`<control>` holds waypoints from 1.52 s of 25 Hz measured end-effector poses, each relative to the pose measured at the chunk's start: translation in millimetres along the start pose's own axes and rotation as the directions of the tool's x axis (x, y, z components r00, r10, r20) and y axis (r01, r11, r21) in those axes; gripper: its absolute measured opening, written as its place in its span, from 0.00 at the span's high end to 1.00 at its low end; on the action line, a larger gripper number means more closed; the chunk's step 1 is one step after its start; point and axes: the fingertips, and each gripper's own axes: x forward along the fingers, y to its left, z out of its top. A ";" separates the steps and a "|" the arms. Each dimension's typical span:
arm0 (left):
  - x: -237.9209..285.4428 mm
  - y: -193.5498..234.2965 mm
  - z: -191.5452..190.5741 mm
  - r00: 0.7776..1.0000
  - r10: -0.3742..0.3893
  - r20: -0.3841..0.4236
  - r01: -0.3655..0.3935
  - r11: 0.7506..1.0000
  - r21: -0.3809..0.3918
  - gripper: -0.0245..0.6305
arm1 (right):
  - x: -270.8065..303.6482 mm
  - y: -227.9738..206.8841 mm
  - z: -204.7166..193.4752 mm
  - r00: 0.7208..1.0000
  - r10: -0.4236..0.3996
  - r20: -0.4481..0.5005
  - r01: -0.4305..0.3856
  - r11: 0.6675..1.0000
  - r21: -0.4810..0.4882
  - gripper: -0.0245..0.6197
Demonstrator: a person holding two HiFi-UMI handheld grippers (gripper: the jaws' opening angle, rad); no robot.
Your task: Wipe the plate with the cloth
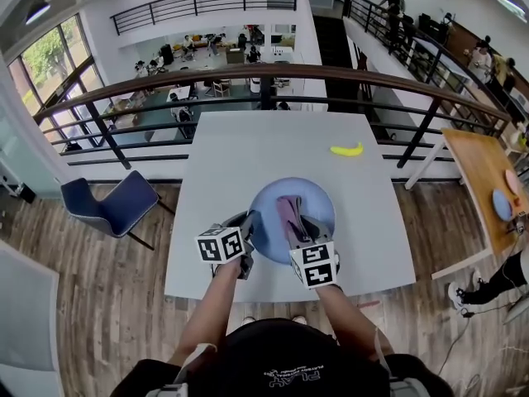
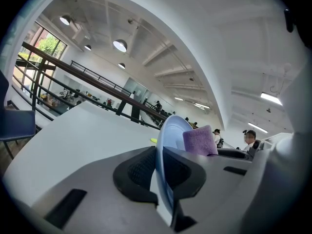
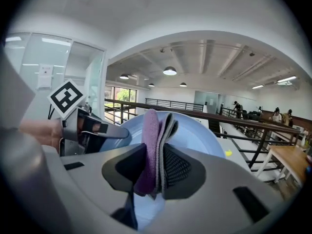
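We find the plate (image 1: pixel 312 195), pale blue and round, on the white desk (image 1: pixel 248 147), toward the person's edge. The left gripper (image 1: pixel 248 236) meets the plate at its left rim. In the left gripper view its fingers (image 2: pixel 139 172) stand narrow, closed on the rim, which runs edge-on between the pads.

The right gripper (image 1: pixel 299 226) reaches over the plate from the near side. Its fingers (image 3: pixel 183 167) are closed on the cloth (image 3: pixel 151 135), a folded piece with purple and grey layers pinched upright between the pads. The cloth lies over the plate's inner face, right of the left gripper; we cannot tell whether it presses on the surface.

A yellow banana (image 1: pixel 346 149) lies on the desk beyond the plate, well apart from it. A blue chair (image 1: pixel 111 203) stands off the desk's left side.
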 end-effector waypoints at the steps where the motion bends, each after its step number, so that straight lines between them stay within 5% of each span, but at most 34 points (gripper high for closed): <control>1: -0.1 0.8 -0.6 1.000 0.000 0.001 0.000 1.000 -0.002 0.91 | 2.5 9.5 0.0 1.000 0.019 -0.001 -0.019 1.000 -0.003 0.80; 15: -0.9 9.3 3.7 1.000 0.012 0.020 -0.011 1.000 -0.023 0.92 | 22.5 74.0 -12.7 0.983 0.172 -0.066 -0.174 0.985 -0.018 0.80; 38: -7.1 12.7 3.6 0.999 0.009 0.034 -0.008 0.999 -0.037 0.91 | 5.1 42.0 -48.2 0.985 0.111 -0.129 -0.120 0.991 -0.058 0.79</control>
